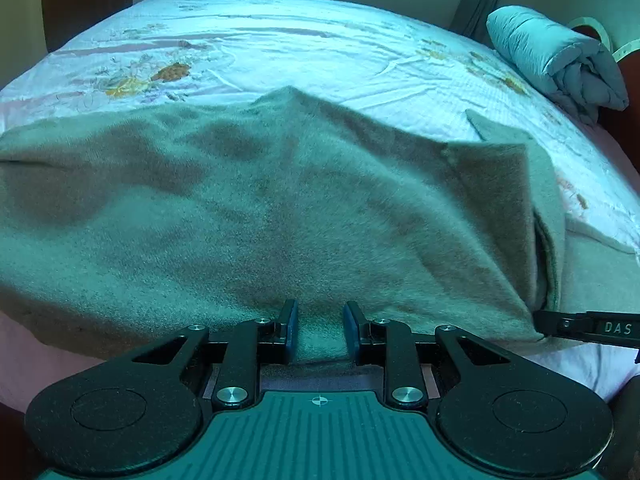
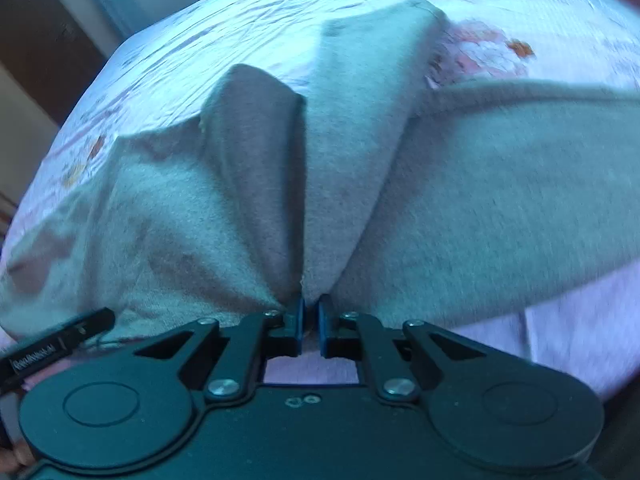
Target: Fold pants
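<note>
While my left gripper (image 1: pixel 320 330) pinched the near edge of the grey fleece pants (image 1: pixel 248 208), my right gripper (image 2: pixel 311 328) clamped a gathered fold beside it. They lay bunched across the floral bedsheet (image 1: pixel 280 44), with a rolled quilt (image 1: pixel 556 60) at two o'clock by the wall.
</note>
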Demonstrator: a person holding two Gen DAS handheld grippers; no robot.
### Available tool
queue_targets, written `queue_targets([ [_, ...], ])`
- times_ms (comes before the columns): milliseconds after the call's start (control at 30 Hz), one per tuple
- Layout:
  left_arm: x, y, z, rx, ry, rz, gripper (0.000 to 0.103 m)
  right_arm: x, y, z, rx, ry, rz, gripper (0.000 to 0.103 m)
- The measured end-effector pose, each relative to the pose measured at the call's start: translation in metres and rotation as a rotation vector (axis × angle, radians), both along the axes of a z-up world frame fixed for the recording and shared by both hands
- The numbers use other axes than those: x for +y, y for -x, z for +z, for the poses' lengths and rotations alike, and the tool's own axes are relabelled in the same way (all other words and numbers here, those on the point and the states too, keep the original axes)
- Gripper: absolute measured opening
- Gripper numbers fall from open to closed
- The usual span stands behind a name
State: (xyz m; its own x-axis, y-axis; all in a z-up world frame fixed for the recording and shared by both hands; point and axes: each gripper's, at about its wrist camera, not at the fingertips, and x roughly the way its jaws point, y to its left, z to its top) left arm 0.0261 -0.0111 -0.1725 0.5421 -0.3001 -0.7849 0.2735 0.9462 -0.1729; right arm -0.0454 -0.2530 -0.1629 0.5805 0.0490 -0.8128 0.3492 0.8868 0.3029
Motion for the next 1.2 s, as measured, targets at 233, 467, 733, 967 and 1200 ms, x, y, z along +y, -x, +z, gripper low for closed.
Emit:
queue_targets([
  [233,-0.035,0.008,0.005,0.013,0.025,-0.074,0.027,-0.006,0.006,0.028,-0.074,0.024,0.025,0.02],
  [467,-0.068,0.012,-0.003,0.018,-0.059,-0.116,0.027,-0.033,-0.019,0.044,-0.098,0.061,0.0,0.023],
  [733,-0.065,0.012,-0.004,0.025,-0.033,-0.109,0.027,-0.026,-0.072,0.035,-0.014,0.232,0.035,0.023],
  [967,-0.062,0.01,-0.005,0.026,-0.016,-0.107,0.027,-0.035,-0.085,0.028,-0.006,0.223,0.031,0.0],
  [1200,-0.06,0.01,-0.006,0.025,-0.009,-0.107,0.027,-0.067,-0.027,0.051,-0.129,0.122,-0.079,0.0],
])
